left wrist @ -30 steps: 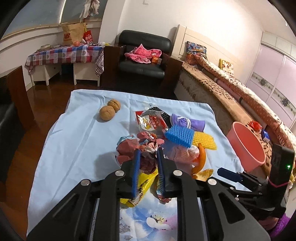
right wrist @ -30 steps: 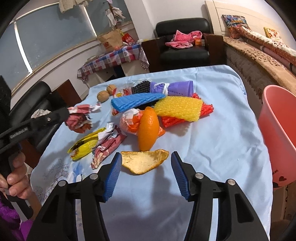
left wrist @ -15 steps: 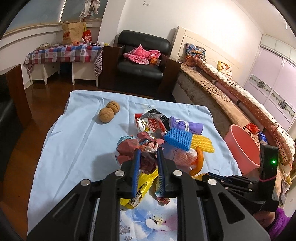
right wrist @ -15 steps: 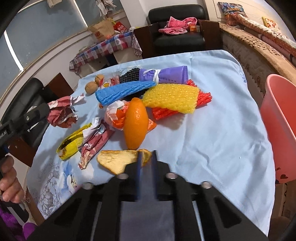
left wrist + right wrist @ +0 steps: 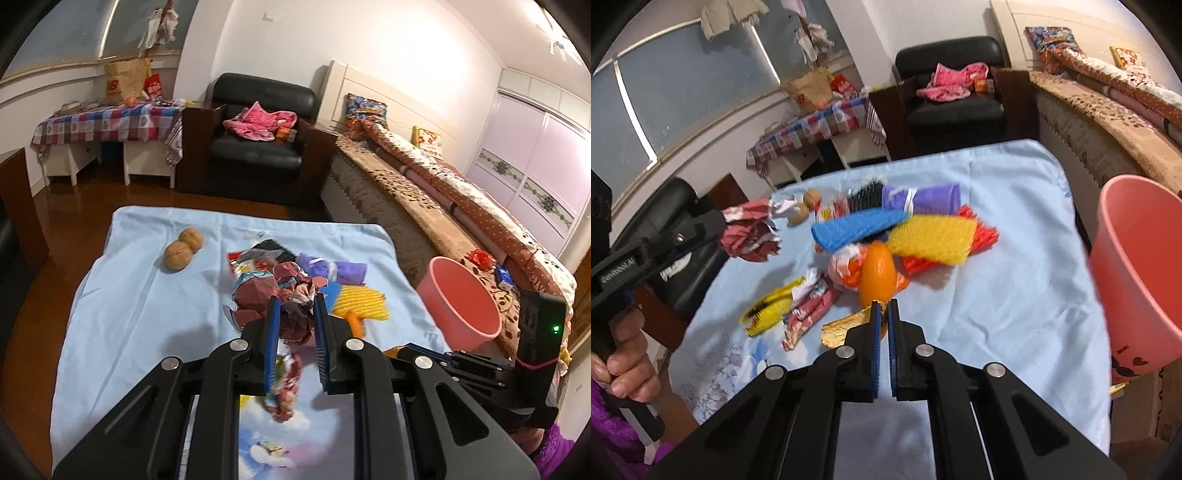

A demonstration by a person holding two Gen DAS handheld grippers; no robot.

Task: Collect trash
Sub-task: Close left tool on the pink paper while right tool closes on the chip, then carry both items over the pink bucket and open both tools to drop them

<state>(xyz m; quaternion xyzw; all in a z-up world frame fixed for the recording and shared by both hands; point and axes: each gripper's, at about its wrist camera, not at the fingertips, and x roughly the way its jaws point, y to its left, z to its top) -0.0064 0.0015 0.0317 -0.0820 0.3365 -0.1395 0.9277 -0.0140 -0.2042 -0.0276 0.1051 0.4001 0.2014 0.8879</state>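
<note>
L gripper (image 5: pixel 295 317) was clamped on a crumpled wrapper (image 5: pixel 291 314); R gripper (image 5: pixel 882 314) was pinched on a peel (image 5: pixel 846 326) edge. Thin hold: peel could be dropped before the bin (image 5: pixel 1137 258), right of fingers.

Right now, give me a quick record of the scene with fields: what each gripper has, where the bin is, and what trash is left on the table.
left gripper: shut on crumpled red wrapper, lifted above the table
right gripper: shut on orange peel piece
bin: pink bucket, off the table's right edge
table: light blue cloth
trash left: blue foam net, yellow foam net, red foam net, purple foam net, orange peel half, yellow wrapper, red-white wrapper
other: two walnuts, far left
</note>
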